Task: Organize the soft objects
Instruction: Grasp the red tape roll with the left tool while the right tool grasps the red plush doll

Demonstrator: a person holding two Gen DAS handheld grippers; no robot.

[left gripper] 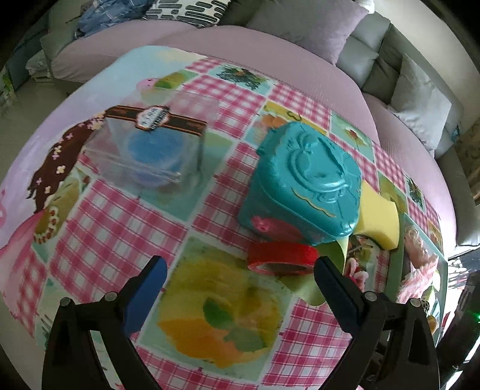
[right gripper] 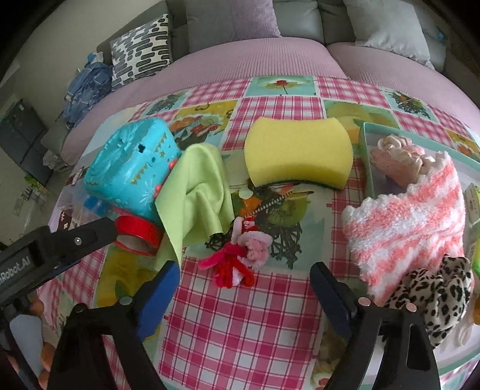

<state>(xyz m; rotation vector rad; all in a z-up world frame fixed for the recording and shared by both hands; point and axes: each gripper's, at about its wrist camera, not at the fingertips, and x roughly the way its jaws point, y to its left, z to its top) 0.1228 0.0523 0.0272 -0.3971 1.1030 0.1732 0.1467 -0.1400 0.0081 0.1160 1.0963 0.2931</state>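
In the right wrist view a yellow sponge point(right gripper: 298, 151), a lime green cloth point(right gripper: 195, 192) and a pink-and-red pipe-cleaner toy point(right gripper: 240, 252) lie on the patterned tablecloth. A pink-and-white fuzzy sock point(right gripper: 411, 219) hangs over the edge of a teal tray point(right gripper: 364, 141) that holds a pale pink scrunchie point(right gripper: 396, 156). A leopard-print scrunchie point(right gripper: 441, 297) lies by the right finger. My right gripper point(right gripper: 244, 279) is open and empty, just short of the pipe-cleaner toy. My left gripper point(left gripper: 240, 273) is open and empty, near a red tape roll point(left gripper: 282, 258). The sponge point(left gripper: 379, 222) shows there too.
A teal plastic case point(left gripper: 303, 183) stands mid-table, also in the right wrist view point(right gripper: 132, 168). A clear plastic box point(left gripper: 144, 150) with a blue object inside sits at the left. A sofa with cushions point(right gripper: 234, 21) runs behind the table. A green carton point(right gripper: 474, 204) sits at the far right.
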